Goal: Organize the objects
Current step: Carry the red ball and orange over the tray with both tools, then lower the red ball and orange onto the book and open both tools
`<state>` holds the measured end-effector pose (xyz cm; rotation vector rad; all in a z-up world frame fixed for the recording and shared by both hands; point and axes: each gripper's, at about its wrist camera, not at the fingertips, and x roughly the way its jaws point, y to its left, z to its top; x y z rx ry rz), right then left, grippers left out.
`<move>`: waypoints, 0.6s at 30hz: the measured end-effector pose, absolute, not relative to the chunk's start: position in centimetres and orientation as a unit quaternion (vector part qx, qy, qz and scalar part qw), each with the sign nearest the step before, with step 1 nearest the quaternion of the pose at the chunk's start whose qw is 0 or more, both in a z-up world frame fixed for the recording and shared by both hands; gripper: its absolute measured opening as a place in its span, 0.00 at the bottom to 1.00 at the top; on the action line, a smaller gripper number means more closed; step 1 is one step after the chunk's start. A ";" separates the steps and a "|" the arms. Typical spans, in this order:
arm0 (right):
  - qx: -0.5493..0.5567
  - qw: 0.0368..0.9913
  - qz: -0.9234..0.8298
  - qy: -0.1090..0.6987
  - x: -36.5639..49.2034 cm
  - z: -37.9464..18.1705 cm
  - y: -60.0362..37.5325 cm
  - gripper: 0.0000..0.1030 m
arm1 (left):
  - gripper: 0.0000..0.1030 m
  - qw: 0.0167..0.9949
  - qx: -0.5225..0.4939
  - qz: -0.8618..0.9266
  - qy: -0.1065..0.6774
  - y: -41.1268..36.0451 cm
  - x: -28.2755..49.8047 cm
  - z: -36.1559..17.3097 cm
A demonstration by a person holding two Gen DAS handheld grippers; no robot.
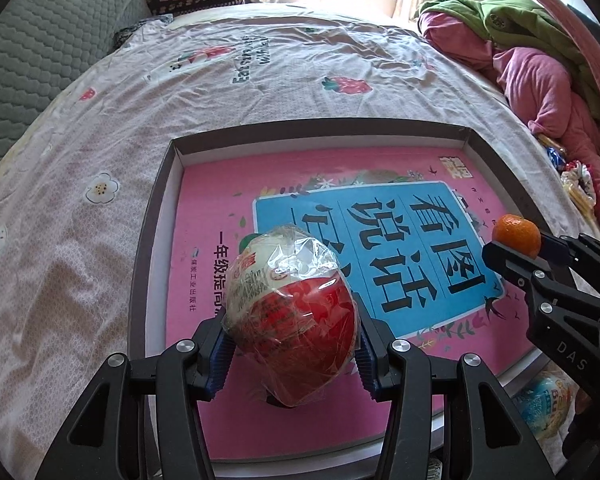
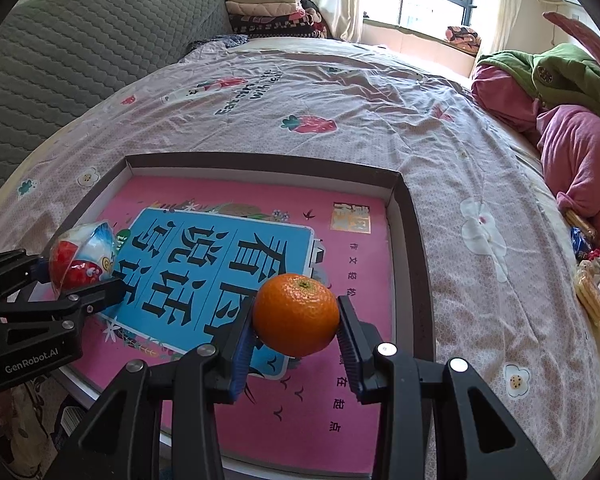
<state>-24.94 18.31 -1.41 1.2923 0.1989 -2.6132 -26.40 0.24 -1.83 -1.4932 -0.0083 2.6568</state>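
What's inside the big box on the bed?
A pink book lies flat in the box, covering nearly all its floor. Whatever is under the book is hidden. The orange and wrapped egg are held above it in grippers.

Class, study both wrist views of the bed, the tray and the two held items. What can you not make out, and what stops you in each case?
- Wrapped egg-shaped item, left wrist view: label print blurred by crinkled plastic.
- Book, both views: the held item and the orange cover part of the title.
- Snack packets, right wrist view: small, at the distorted edge.
- Tray, left wrist view: near rim behind the left gripper.
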 end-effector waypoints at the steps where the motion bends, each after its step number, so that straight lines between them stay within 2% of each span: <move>1: 0.439 0.109 -0.889 0.068 -25.0 -1.5 18.2 0.38 | 0.51 0.048 -0.491 0.870 -0.002 0.3 -26.4 -1.9; 18: 0.452 0.112 -0.881 0.079 -24.9 -2.3 17.5 0.38 | 0.52 0.055 -0.492 0.869 -0.005 0.4 -26.3 -2.0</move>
